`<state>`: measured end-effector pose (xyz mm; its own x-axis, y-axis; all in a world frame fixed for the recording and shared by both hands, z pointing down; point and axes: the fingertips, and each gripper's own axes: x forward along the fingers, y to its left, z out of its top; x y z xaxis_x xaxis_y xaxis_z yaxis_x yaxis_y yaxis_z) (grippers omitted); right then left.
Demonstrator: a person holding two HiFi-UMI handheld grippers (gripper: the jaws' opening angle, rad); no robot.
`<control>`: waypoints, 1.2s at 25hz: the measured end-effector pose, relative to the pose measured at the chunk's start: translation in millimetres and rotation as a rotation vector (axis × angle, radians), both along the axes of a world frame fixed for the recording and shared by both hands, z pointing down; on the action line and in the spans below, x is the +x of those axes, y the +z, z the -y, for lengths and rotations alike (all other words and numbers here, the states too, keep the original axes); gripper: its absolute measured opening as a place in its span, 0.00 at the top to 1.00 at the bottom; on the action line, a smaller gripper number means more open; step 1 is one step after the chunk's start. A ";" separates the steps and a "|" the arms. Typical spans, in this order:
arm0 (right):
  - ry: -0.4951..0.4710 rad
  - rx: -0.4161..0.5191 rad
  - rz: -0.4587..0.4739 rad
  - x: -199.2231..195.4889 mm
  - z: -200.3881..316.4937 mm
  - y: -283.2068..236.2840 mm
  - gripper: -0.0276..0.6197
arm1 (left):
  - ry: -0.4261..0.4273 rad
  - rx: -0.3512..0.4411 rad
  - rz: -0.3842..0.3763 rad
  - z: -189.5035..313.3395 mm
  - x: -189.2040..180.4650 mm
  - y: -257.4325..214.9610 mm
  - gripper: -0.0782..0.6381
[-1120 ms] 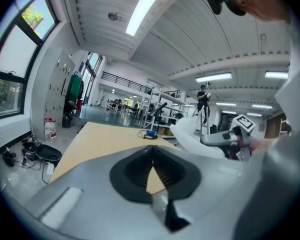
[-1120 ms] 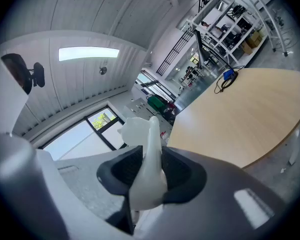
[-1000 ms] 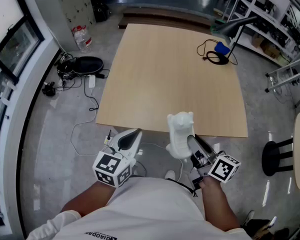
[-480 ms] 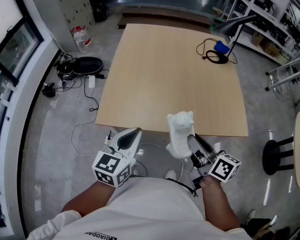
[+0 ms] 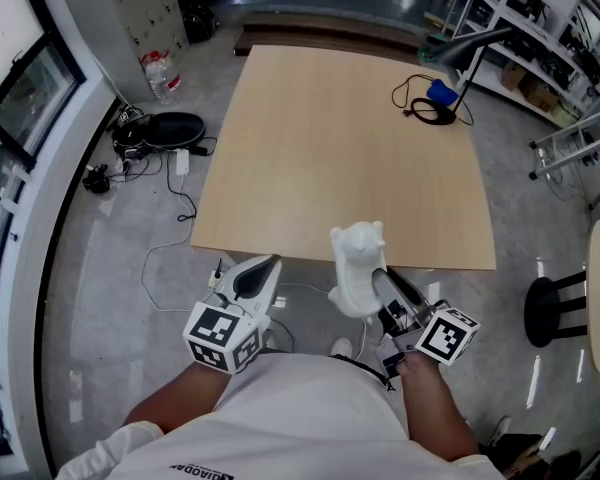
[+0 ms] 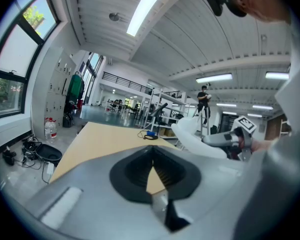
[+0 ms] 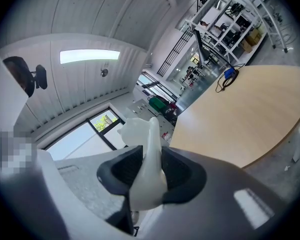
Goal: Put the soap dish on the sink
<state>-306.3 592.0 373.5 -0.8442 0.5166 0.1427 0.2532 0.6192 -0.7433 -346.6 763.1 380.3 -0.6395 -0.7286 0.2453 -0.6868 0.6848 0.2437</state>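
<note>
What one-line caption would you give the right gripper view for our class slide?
Right gripper shut on a white soap dish, held in the air beside a bare wooden table.

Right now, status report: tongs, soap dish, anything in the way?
Left tongs shut, empty. Right tongs shut on soap dish, at near edge of table. No sink in view; lamp at far corner.

Left claw (image 5: pixel 263 268) pinched together, empty (both held near the waist), right claw (image 5: pixel 382 283) clamping the soap dish (image 5: pixel 355 263).

Head view looks steeply down; all views share table (image 5: pixel 345 148), soap dish (image 5: pixel 356 268).
</note>
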 end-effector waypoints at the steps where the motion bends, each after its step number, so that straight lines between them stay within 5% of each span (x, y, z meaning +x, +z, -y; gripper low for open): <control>1: 0.003 0.001 0.000 1.2 -1.1 0.4 0.77 | 0.002 0.002 0.000 -0.9 0.7 0.2 0.88; 12: 0.141 -0.017 -0.008 27.1 0.3 4.8 0.77 | 0.137 -0.004 -0.006 6.2 8.2 6.4 0.88; 30: 0.724 -0.067 -0.059 160.6 76.9 10.2 0.77 | 0.638 -0.015 -0.055 120.8 43.6 15.0 0.88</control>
